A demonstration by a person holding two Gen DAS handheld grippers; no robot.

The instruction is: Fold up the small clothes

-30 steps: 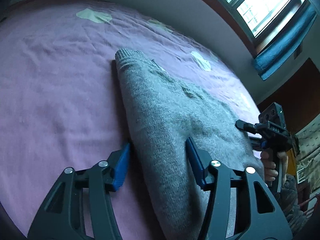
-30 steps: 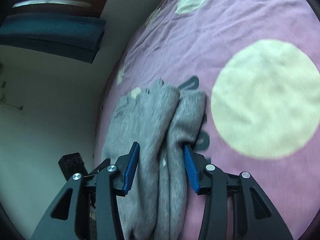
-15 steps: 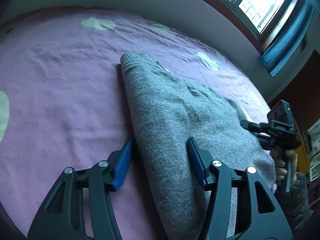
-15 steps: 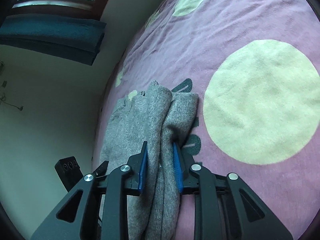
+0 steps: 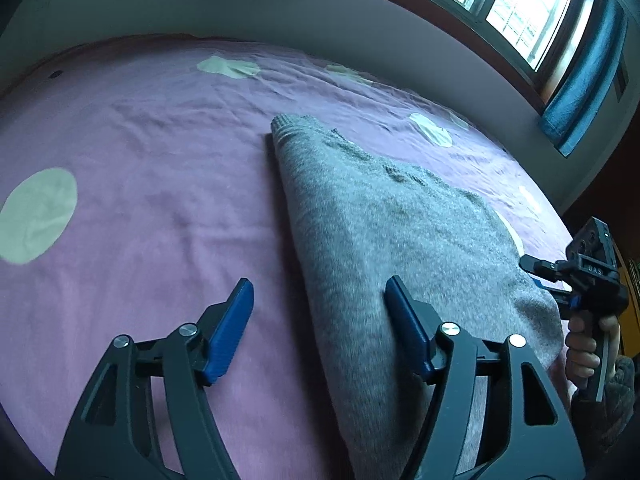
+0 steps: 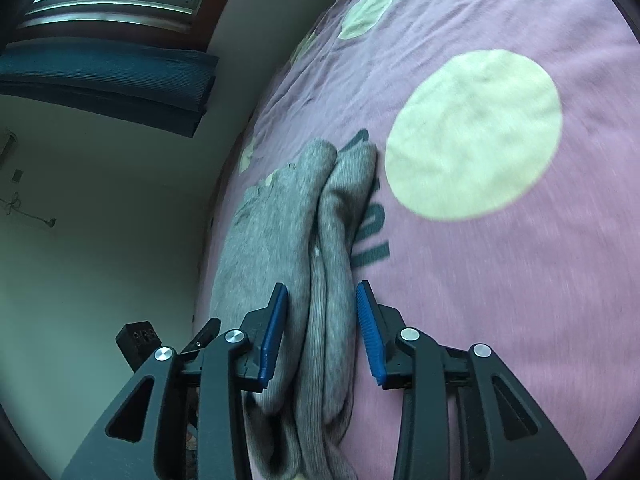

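A grey knitted sweater [image 5: 400,232] lies folded in layers on the purple bedspread [image 5: 140,200]. My left gripper [image 5: 320,320] is open and straddles the sweater's near left edge, one finger on the bedspread, the other on the knit. My right gripper [image 6: 322,328] is open, its blue pads on either side of the sweater's stacked folds [image 6: 324,248]. The right gripper also shows in the left wrist view [image 5: 560,280] at the sweater's far right corner, held by a hand.
The bedspread has pale round patches [image 6: 472,132] and dark lettering [image 6: 372,236] beside the sweater. A wall and a window with blue curtains [image 5: 588,60] lie beyond the bed. A small black box [image 6: 136,340] sits below the bed's edge.
My right gripper closed on the folds half a second ago and has now opened again. My left gripper has pulled back and risen, staying open over the sweater's edge.
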